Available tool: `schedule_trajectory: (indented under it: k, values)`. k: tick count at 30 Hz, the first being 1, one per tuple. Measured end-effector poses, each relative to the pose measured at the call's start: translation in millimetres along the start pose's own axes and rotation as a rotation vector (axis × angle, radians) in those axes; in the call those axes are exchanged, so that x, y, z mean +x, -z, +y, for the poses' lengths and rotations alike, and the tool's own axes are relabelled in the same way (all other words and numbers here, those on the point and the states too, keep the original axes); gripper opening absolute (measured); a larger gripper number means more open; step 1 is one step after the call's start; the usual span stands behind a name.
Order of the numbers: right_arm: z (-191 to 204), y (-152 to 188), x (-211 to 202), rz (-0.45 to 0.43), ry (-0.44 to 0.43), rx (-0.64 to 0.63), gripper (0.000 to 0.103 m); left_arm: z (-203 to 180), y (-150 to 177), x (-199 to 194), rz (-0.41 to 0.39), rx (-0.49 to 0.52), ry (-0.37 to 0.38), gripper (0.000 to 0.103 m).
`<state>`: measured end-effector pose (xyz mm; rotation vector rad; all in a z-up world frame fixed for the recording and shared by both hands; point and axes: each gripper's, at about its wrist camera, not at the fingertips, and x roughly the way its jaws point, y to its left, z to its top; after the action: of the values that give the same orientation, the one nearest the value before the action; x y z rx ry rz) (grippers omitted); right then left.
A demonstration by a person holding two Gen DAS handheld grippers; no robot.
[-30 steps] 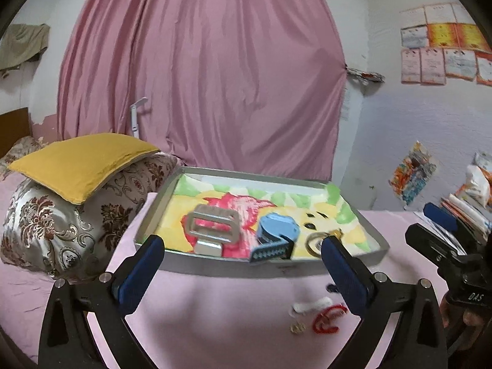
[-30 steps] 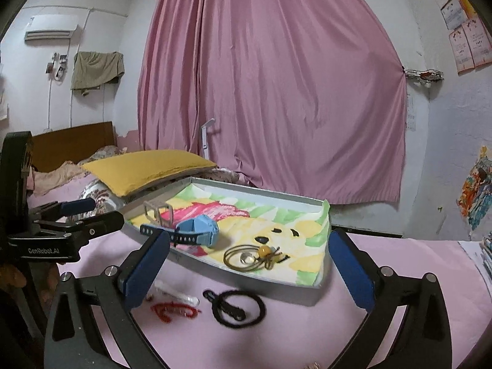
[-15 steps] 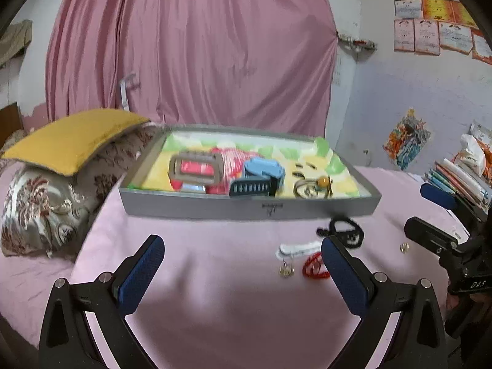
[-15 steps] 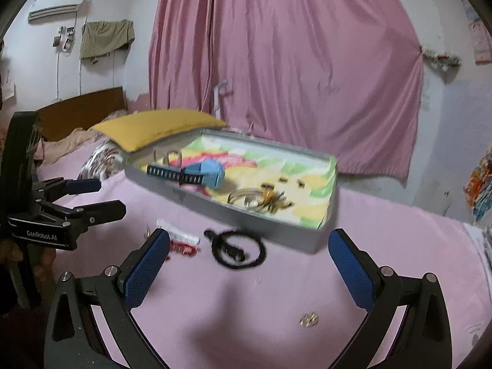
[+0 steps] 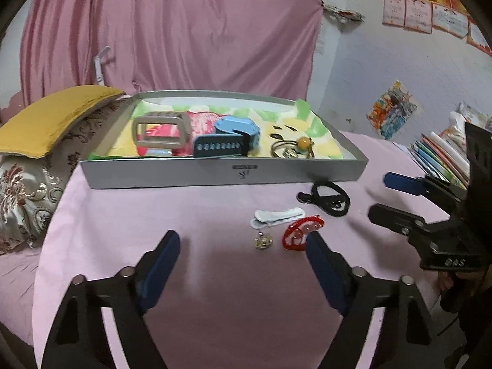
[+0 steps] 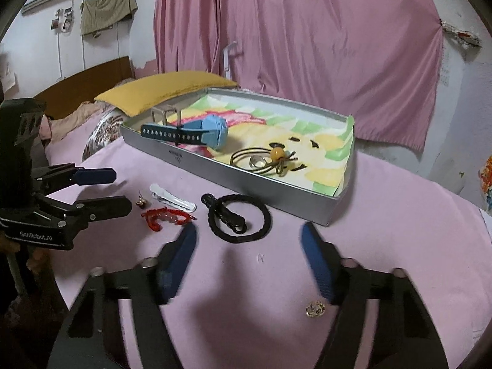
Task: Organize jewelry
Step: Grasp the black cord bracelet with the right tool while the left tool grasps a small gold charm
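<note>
Left wrist view: the left gripper (image 5: 243,253) hangs low over a pink-covered counter (image 5: 153,215), jaws wide apart and holding nothing. At twelve o'clock sits a grey tray (image 5: 221,172) lined with bright paper. Already in it, by my count, are three things: one grey buckle (image 5: 160,132), one blue watch (image 5: 229,136), and one brown band with an amber bead (image 5: 292,149). Still loose on the counter, at about one o'clock from the gripper, are four pieces: one small gold charm (image 5: 263,240), one white clip (image 5: 278,216), one red bracelet (image 5: 303,232), and one black cord (image 5: 327,196). The right gripper (image 5: 396,196) enters at three o'clock, jaws apart, empty. Right wrist view: the right gripper (image 6: 249,252) also stands open and empty, with the black cord (image 6: 236,216) just ahead at twelve o'clock. The red bracelet (image 6: 166,215), white clip (image 6: 172,198) and gold charm (image 6: 142,201) lie at ten o'clock, near the left gripper (image 6: 107,190). A fifth loose piece, one small clear-and-gold earring (image 6: 315,309), lies at five o'clock. The tray (image 6: 246,178) sits at one o'clock. I judge the task under halfway: three pieces stored, five left to move.
</note>
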<state>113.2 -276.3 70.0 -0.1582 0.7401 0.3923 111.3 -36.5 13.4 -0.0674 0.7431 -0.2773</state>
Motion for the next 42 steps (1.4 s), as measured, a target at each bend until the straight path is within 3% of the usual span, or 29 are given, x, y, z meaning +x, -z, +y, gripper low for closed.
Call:
schedule_trajectory:
  k: [2,7,14,22,32,38,42]
  values:
    - [-2,-3,4,0.014,0.003,-0.001,0.048,-4,-1,4,0.015,0.012,0.009,0.067]
    - [-6,-9,14,0.043,-0.027,0.003,0.034,-8,-4,11,0.042,0.019,0.012,0.061]
    - [-5,-19,28,0.088,-0.011,-0.017,0.033,-11,-7,20,0.083,0.034,0.009,0.047]
    - [-11,-27,44,0.126,0.025,-0.044,0.019,-13,-9,23,0.105,0.046,0.013,0.031]
    - [-11,-28,60,0.204,-0.019,-0.069,0.015,-18,-14,28,0.136,0.090,-0.001,0.012]
    - [-13,-30,63,0.221,-0.082,-0.059,0.005,-15,-15,29,0.131,0.069,0.032,0.012]
    - [-12,-25,56,0.183,-0.073,-0.052,0.004,-12,-12,27,0.103,0.044,0.060,0.012]
